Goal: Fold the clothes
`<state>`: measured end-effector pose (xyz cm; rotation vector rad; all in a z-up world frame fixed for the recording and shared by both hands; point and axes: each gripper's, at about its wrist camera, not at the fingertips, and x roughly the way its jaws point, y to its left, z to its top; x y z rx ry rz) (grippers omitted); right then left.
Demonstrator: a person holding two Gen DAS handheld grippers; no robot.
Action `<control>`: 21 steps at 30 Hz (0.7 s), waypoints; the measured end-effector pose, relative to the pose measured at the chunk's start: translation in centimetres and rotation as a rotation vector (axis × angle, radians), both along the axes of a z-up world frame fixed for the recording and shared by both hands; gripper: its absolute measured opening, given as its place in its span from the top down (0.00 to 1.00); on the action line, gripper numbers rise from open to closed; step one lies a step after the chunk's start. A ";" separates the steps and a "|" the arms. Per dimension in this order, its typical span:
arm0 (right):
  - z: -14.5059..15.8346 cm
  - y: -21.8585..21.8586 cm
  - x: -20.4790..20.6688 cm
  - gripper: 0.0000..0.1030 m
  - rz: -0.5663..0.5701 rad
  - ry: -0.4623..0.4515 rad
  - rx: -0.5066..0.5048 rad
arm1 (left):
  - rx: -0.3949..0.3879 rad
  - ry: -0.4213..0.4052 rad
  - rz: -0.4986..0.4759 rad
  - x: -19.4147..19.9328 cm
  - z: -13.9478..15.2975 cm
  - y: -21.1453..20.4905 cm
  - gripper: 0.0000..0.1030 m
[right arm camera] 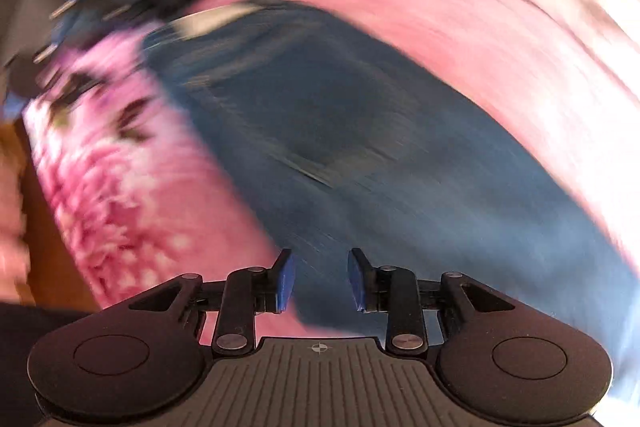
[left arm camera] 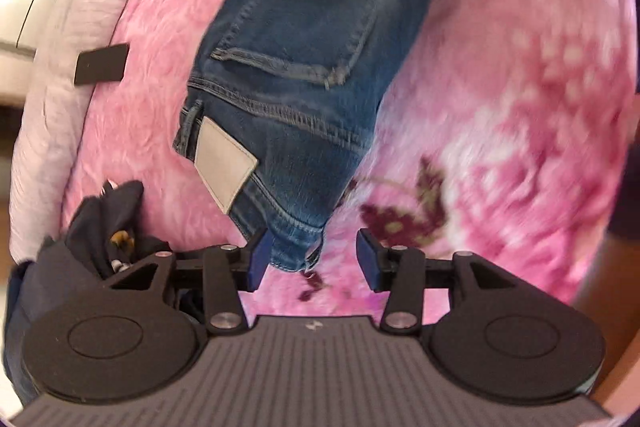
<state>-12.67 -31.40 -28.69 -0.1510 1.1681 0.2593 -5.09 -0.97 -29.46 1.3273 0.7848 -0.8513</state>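
The folded blue denim jeans lie on the fluffy pink floral blanket. Both the left gripper and right gripper hover with jaws open, empty. Next grasp should pinch the hem squarely, keeping edges aligned.

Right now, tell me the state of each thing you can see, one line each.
Jeans: lying flat on the pink blanket, back pocket up.
Left gripper: open, holding nothing.
Right gripper: open over the jeans, empty.
Pink blanket: spread out under the jeans.
Dark garment: crumpled, unfolded.
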 end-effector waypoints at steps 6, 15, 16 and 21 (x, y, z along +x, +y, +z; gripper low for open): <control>1.2 -17.1 -5.9 0.60 -0.603 -0.040 0.119 | -0.031 -0.033 0.031 -0.5 2.8 -6.5 0.58; -2.9 -45.9 -16.8 0.47 -1.315 -0.260 0.428 | 0.016 -0.052 0.031 -4.9 2.3 -25.3 0.54; -3.8 -48.0 -17.3 0.47 -1.339 -0.273 0.444 | 0.013 -0.039 0.031 -5.5 2.2 -27.2 0.53; -7.4 -55.3 -18.6 0.47 -1.399 -0.332 0.598 | 0.013 0.020 -0.036 -9.2 1.2 -36.2 0.50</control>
